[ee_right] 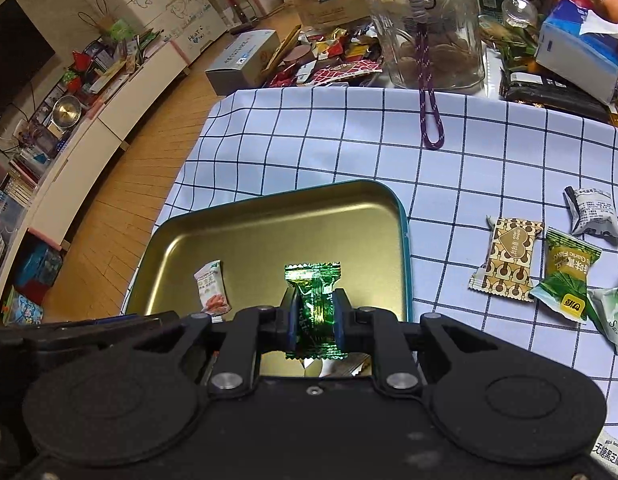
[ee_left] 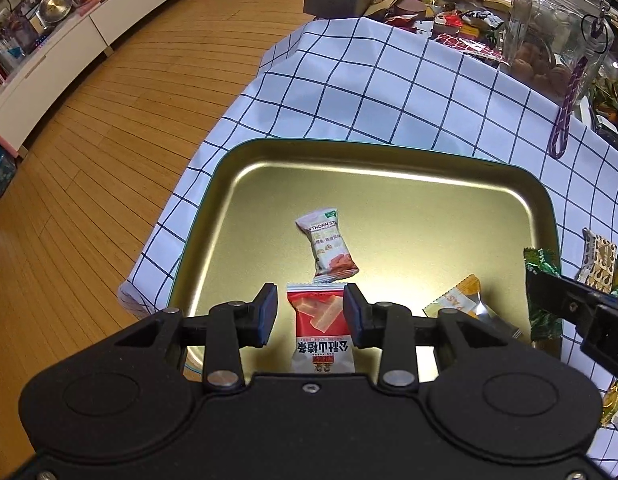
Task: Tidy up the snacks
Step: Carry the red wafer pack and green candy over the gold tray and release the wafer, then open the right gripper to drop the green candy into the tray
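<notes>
Left wrist – fingers (ee_left: 310, 312) wide over red packet (ee_left: 323, 328), right fingers (ee_right: 316, 320) clamping green candy (ee_right: 315, 308), "HAWTHORN" pack (ee_left: 327, 246) in tray (ee_left: 389, 160).

Hovering over gold tray (ee_left: 389, 200) on the checked desk (ee_left: 389, 88), left hand-held gripper (ee_left: 310, 312) standing wide, red-and-white snack packet (ee_left: 323, 332) lying between pads untouched; hawthorn packet (ee_left: 327, 250) lying at twelve o'clock, yellow packet (ee_left: 461, 300) at three.

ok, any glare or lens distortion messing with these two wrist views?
Left wrist: bright glare on the tray floor behind the red snack packet; fisheye bends the floorboards and the grid tablecloth. Right wrist: shiny green candy flares with reflections; same barrel curve, focus otherwise sharp.
</notes>
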Available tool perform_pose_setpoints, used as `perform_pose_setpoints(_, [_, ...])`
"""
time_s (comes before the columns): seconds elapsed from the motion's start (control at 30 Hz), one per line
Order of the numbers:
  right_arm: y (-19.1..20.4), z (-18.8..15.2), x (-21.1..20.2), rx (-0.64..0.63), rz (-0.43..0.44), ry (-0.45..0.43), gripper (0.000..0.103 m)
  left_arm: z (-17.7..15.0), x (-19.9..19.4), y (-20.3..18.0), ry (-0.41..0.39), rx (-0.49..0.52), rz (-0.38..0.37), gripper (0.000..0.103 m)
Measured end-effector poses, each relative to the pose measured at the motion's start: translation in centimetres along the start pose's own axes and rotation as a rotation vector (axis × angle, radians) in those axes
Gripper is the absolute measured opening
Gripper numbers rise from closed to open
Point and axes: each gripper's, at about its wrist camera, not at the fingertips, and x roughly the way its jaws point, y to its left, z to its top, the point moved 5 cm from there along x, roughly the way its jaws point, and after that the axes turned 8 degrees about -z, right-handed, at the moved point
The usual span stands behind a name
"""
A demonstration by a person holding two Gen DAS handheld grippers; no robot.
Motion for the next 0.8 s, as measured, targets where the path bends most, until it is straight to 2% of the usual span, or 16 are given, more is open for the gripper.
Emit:
perform_pose_setpoints(0.27, [1.3,-0.4,-0.2,-0.047,0.052,0.001,0.02,0.2,-0.1,0.7,0.001,-0.034,0.005,0.045])
perform_pose_setpoints(0.47, [2.7,-0.7,-0.7,-0.076,0.133,0.0,0.028,0.3,-0.1,1.2,0.007,-0.076,-0.001,0.045])
perform_pose_setpoints(0.63, [1.9,-0.2,-1.3,-0.056,0.107,-0.037,0.028,0.6,-0.5,0.3,0.007,-0.081,-0.029,0.045])
perform_pose_setpoints(0.8, [-0.5,0.3,-1.6,0.002,0.037,-0.045,0.03,0.7,-1.1,-2.2,0.018,-0.053,-0.094,0.045])
